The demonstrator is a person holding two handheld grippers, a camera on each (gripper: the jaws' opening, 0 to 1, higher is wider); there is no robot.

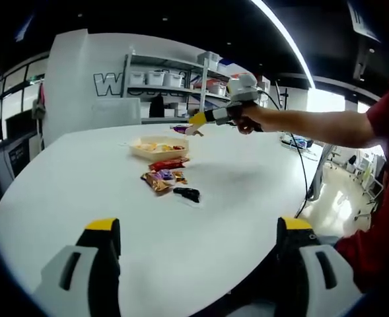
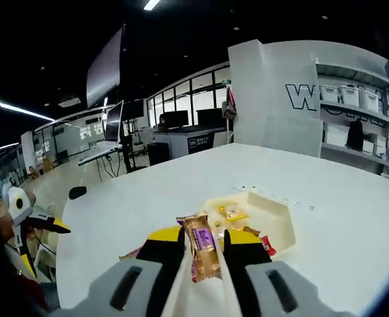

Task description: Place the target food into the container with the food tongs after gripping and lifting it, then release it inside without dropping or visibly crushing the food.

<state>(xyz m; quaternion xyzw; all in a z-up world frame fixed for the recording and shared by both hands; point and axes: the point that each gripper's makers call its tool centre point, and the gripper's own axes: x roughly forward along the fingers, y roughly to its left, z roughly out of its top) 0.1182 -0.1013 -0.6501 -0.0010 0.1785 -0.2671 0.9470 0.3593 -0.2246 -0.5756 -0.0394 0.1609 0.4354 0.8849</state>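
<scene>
Surface: white round table (image 1: 82,178), wide bare margin between its near edge and the items.
Container: shallow tray (image 1: 158,148) mid-table, partly filled.
Loose snacks: wrappers (image 1: 162,177) just beside the tray.
Left gripper (image 1: 197,228): jaws spread wide, holding nothing, low over the near edge.
Right gripper (image 2: 203,247): clamped on a purple-labelled snack packet (image 2: 204,254), raised above the tray (image 2: 273,218).

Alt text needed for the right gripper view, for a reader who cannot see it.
The right hand-held gripper holds a wrapped snack bar upright between its yellow-tipped jaws, above a white table. Just beyond sits a shallow cream tray with a few snack packets inside. An office with desks and shelves lies behind.
</scene>
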